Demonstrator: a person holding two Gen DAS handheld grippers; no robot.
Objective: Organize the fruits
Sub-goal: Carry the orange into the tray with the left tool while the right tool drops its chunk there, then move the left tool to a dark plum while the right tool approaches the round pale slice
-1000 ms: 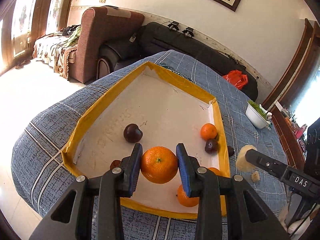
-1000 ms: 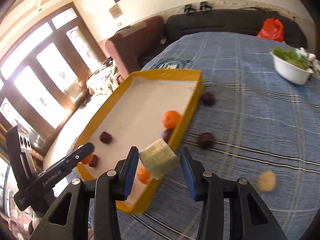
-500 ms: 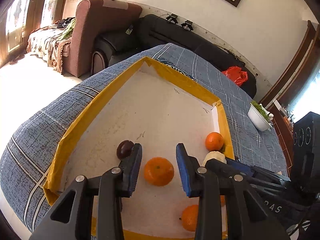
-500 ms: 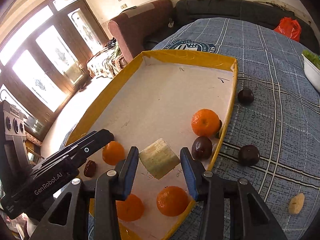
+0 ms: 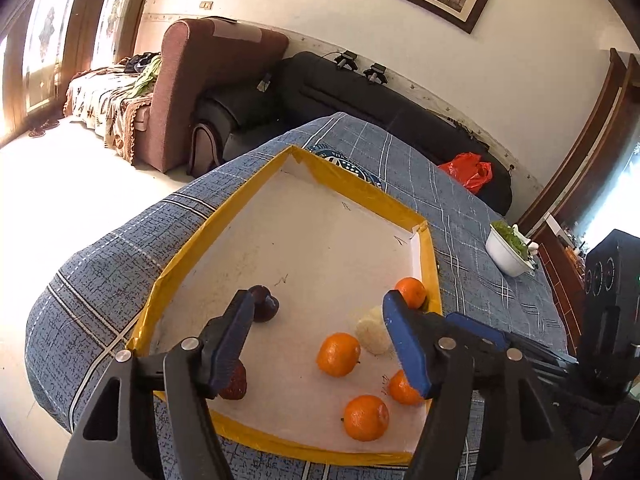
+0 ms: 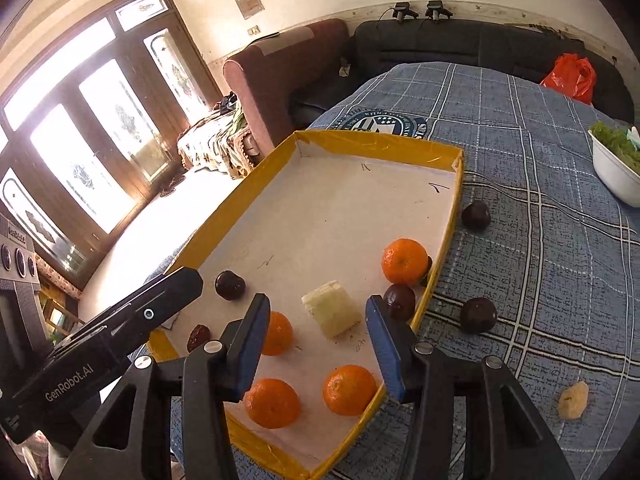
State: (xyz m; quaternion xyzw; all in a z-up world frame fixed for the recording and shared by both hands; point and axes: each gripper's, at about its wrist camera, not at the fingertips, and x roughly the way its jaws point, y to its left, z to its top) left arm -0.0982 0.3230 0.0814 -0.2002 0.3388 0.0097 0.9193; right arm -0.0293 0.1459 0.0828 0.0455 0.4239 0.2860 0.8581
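A yellow-rimmed white tray [image 5: 224, 216] [image 6: 376, 144] lies on the blue checked tablecloth. In it lie several oranges [image 5: 338, 354] [image 6: 405, 261], dark plums [image 5: 264, 303] [image 6: 230, 285], a reddish date [image 6: 199, 337] and a pale fruit chunk [image 5: 374, 332] [image 6: 332, 314]. My left gripper [image 5: 320, 344] is open and empty above the tray's near end. My right gripper [image 6: 318, 346] is open and empty just above the pale chunk. Two plums [image 6: 476, 216] [image 6: 478, 315] and a small pale piece [image 6: 574, 400] lie on the cloth right of the tray.
A white bowl of greens [image 5: 510, 250] [image 6: 616, 168] stands at the table's right. A red bag [image 6: 568, 78], a black sofa [image 5: 360, 92] and a brown armchair [image 5: 208, 80] are behind the table. Each gripper's body shows in the other's view.
The left gripper let go of the orange, which now lies in the tray, and opened wide. The right gripper carried the pale chunk over the tray, released it there and opened.
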